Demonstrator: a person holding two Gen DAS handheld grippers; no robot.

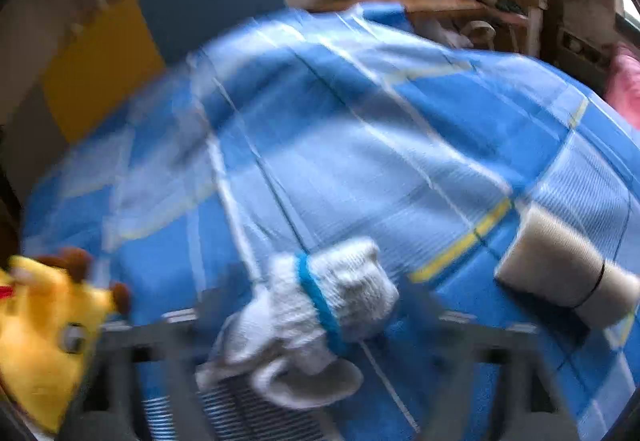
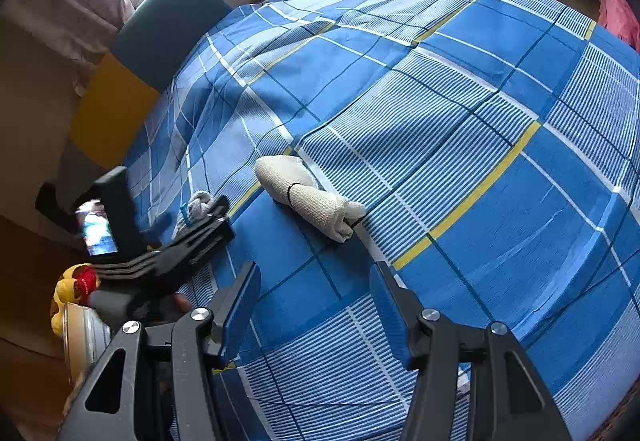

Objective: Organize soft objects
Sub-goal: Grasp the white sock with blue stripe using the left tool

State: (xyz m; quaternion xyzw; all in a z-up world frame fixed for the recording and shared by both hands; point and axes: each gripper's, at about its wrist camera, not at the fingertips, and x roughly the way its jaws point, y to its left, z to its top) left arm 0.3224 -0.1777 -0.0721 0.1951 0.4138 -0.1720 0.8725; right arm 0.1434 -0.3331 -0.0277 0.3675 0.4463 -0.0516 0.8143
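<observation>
- the step in hand looks like the pick-up of the grey-white sock bundle (image 1: pixel 316 313), the one with a blue band round it, which lies on the blue plaid bedcover (image 1: pixel 360 145).
- the left gripper (image 1: pixel 308 317) has its fingers on either side of the bundle; the left wrist view is smeared with blur, so i cannot tell whether the claw has closed on it or only stands around it.
- from the right wrist view the left gripper (image 2: pixel 200 225) reaches over the same bundle (image 2: pixel 199 205), with most of the grip hidden.
- the right gripper (image 2: pixel 316 293) hangs above bare bedcover with its claw spread wide and nothing in it.
- a second bundle, the cream rolled sock (image 2: pixel 308 197) with a thin black band, lies on the cover ahead of the right gripper and well clear of its fingers.
- a yellow plush toy (image 1: pixel 44 337) sits at the bed's near-left edge.
- my judgement: the next move calls for a firm pinch on the banded bundle before lifting, and a forward reach by the right claw to the cream roll.
</observation>
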